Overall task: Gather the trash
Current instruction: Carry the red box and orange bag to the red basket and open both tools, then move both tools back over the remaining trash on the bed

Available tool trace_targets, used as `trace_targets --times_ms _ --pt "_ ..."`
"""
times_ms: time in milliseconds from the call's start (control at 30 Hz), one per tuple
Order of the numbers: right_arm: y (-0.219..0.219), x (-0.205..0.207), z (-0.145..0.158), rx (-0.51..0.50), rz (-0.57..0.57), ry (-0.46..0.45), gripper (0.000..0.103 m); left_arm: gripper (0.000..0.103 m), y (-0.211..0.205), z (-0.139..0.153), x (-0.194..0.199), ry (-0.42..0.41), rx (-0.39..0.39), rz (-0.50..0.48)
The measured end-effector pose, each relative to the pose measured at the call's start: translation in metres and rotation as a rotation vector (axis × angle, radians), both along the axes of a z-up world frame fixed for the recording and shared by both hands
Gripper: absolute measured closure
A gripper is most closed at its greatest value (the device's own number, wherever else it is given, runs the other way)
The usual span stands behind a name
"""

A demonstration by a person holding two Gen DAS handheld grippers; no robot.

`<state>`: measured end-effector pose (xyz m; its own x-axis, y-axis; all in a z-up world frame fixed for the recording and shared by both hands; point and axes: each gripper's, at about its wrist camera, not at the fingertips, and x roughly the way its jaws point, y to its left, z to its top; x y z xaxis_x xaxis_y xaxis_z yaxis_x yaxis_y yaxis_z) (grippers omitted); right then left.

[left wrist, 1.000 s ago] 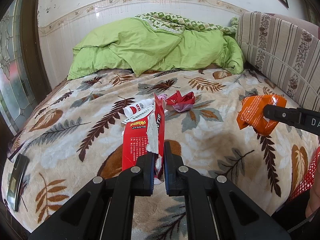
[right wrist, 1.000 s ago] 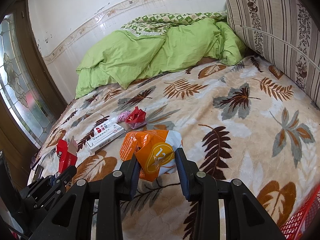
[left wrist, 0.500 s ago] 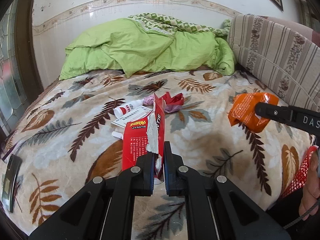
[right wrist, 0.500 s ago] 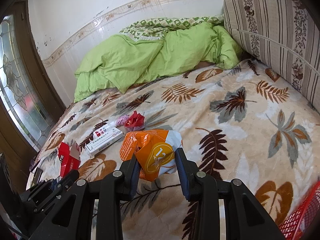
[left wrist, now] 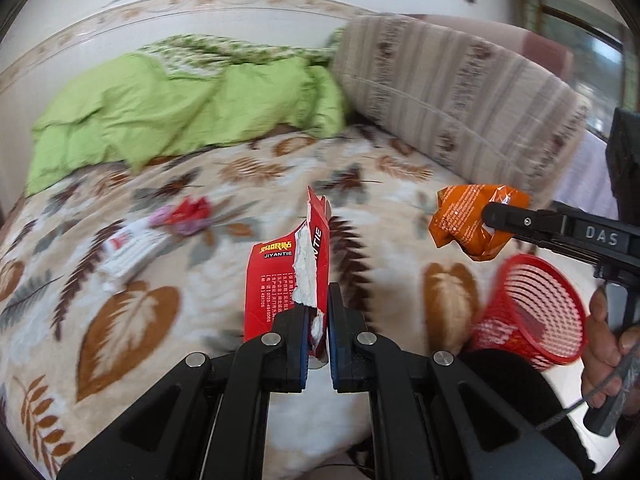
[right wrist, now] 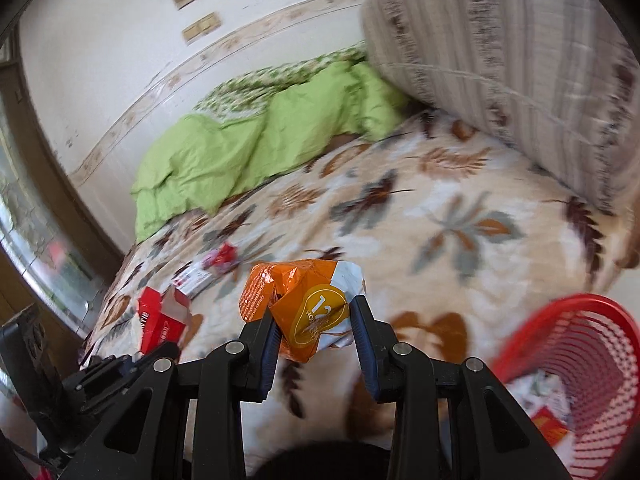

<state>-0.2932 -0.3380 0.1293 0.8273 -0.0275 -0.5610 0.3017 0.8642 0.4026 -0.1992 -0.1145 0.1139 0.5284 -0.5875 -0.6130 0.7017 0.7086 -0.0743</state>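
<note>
My left gripper (left wrist: 318,316) is shut on a torn red carton (left wrist: 288,268) and holds it upright above the leaf-print bed. The carton also shows in the right wrist view (right wrist: 162,318). My right gripper (right wrist: 314,330) is shut on a crumpled orange snack bag (right wrist: 304,306), held in the air near the bed's edge; the bag also shows in the left wrist view (left wrist: 468,220). A red mesh basket (right wrist: 576,364) stands low at the right with some trash inside; it also shows in the left wrist view (left wrist: 528,312). A red wrapper (left wrist: 192,210) and a white box (left wrist: 132,248) lie on the bed.
A green quilt (left wrist: 180,112) is bunched at the head of the bed. A striped cushion (left wrist: 448,100) runs along the right side. The leaf-print blanket (left wrist: 120,312) covers the bed. A window (right wrist: 28,224) is at the left.
Both grippers have swung right and pulled back from the bed with their loads. The red mesh basket has come fully into view at the lower right. The views are now blurred by motion.
</note>
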Motion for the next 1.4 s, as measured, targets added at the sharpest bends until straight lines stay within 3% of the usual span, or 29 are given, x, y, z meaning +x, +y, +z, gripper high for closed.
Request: trace_targets --times_ms 300,567,600,633,667,733,967,1133,1200,1333,1400 --pt "-0.098 -0.108 -0.015 0.045 -0.298 0.046 0.067 0.096 -0.104 0.018 -0.051 0.121 -0.030 -0.306" --pt "-0.134 -0.155 -0.016 0.075 -0.430 0.041 0.064 0.096 -0.181 0.021 -0.097 0.243 -0.043 -0.514" --pt "-0.137 -0.158 -0.017 0.077 -0.445 0.045 0.062 0.095 -0.184 0.019 -0.097 0.260 -0.047 -0.533" --pt "-0.140 -0.162 -0.018 0.083 -0.452 0.049 0.059 0.087 -0.187 0.019 -0.099 0.273 -0.045 -0.543" --pt "-0.141 -0.163 -0.020 0.092 -0.452 0.055 0.054 0.073 -0.188 0.018 -0.099 0.284 -0.038 -0.545" --pt "-0.144 -0.165 -0.022 0.092 -0.461 0.060 0.051 0.061 -0.179 0.018 -0.098 0.276 -0.041 -0.533" --pt "-0.136 -0.148 -0.023 0.108 -0.424 0.051 0.050 0.056 -0.137 0.023 -0.067 0.217 -0.044 -0.419" --pt "-0.109 -0.110 -0.018 0.083 -0.312 0.052 0.050 0.053 -0.090 0.022 -0.039 0.148 -0.022 -0.304" --pt "-0.096 -0.093 -0.017 0.071 -0.267 0.061 0.045 0.051 -0.063 0.018 -0.020 0.135 -0.014 -0.251" --pt "-0.068 -0.055 -0.017 0.056 -0.173 0.072 0.044 0.048 -0.016 0.006 0.015 0.127 -0.005 -0.138" --pt "-0.051 -0.032 -0.013 0.037 -0.111 0.078 0.044 0.044 -0.011 0.000 0.003 0.131 -0.006 -0.085"
